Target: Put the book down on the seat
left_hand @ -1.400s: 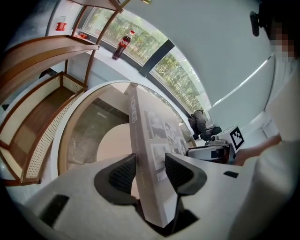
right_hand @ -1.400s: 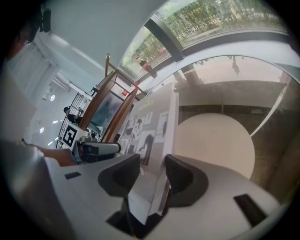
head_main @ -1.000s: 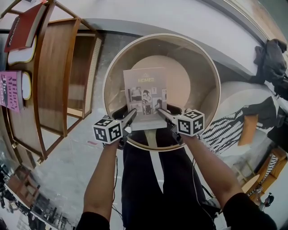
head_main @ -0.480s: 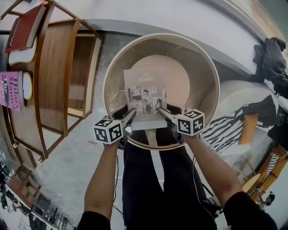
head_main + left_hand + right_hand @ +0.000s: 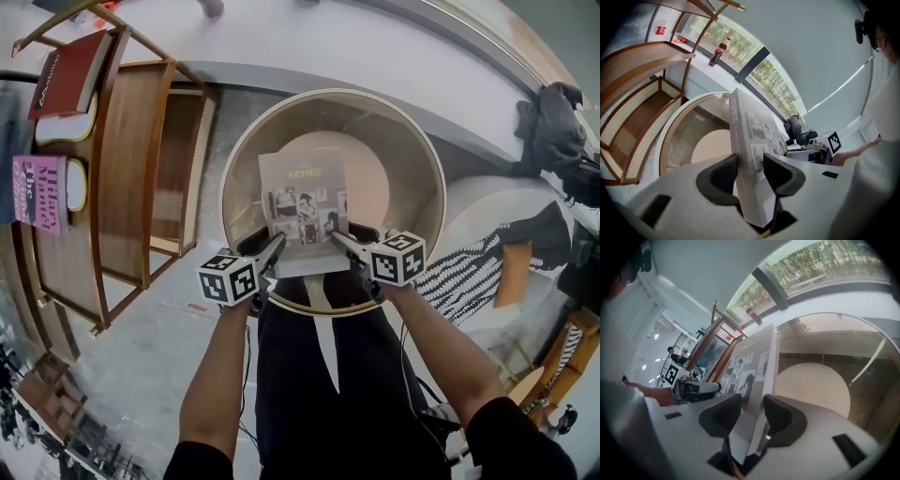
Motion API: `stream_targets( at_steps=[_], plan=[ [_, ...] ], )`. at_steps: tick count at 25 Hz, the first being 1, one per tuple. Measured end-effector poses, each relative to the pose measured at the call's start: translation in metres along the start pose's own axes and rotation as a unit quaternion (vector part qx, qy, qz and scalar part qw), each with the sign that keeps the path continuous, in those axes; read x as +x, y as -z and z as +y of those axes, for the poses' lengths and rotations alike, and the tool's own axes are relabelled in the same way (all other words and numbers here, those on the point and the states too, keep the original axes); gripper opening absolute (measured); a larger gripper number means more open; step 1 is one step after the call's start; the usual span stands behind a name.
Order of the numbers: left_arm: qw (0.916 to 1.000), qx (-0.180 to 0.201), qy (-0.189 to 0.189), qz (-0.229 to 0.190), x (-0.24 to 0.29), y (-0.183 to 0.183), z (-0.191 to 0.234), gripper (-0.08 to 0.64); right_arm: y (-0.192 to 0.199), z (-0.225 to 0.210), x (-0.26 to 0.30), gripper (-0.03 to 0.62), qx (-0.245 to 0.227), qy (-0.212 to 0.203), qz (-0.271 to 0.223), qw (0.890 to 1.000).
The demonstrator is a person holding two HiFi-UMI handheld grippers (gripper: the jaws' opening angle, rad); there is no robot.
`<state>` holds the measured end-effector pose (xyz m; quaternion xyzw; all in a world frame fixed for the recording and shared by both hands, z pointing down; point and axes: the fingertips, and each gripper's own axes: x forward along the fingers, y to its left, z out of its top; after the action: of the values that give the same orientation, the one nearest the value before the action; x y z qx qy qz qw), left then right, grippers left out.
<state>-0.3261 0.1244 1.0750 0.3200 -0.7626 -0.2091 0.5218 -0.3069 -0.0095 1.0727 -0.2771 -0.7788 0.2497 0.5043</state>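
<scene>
Over the last second the tongs of the left gripper (image 5: 275, 247) and the right gripper (image 5: 336, 240) had been closing, each with a near corner of the pale grey paperback book with black-and-white photographs on its cover (image 5: 303, 202) between them. Both pairs were now clamped on it, standing about as wide as the book is thick. Against the earlier head views the book covered slightly more of the round beige cushioned seat (image 5: 375, 173), so it seemed to have come up a little. Judged from that, the book was in hand above the round wooden-rimmed tub chair (image 5: 433, 159) and the laying down was not yet done. It needed lowering, then both tongs let go.

In the head view the book's long axis ran from 6 to 12 o'clock. Its cover faced up, with the title end at 12, away from the person. That far end hung over the seat, and the gripped short edge at 6 lay above the chair's front rim. Whether the far end touched the cushion could not be told.
</scene>
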Motion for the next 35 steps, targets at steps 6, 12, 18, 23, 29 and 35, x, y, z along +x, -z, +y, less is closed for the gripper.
stream_targets(
  at_steps=[6,12,18,23,29,35],
  plan=[
    [0.9998,-0.004,0.005,-0.02,-0.02,-0.025,-0.028,0.181,-0.027,0.021,-0.028,0.175,-0.011,0.001,-0.013,1.0],
    [0.9988,0.008,0.013,-0.046,-0.046,-0.071,-0.059,0.176,-0.074,0.048,-0.055,0.173,-0.028,-0.008,-0.039,0.999],
    [0.9965,0.032,0.017,-0.075,-0.084,-0.113,-0.094,0.172,-0.108,0.083,-0.086,0.173,-0.04,-0.019,-0.067,0.997],
    [0.9926,0.052,0.019,-0.108,-0.116,-0.148,-0.126,0.167,-0.142,0.113,-0.115,0.173,-0.062,-0.03,-0.098,0.993],
    [0.9849,0.084,0.029,-0.148,-0.149,-0.184,-0.17,0.166,-0.183,0.146,-0.158,0.173,-0.106,-0.043,-0.131,0.985],
    [0.975,0.119,0.037,-0.184,-0.177,-0.211,-0.212,0.164,-0.212,0.174,-0.197,0.173,-0.152,-0.041,-0.167,0.973]
  ],
)
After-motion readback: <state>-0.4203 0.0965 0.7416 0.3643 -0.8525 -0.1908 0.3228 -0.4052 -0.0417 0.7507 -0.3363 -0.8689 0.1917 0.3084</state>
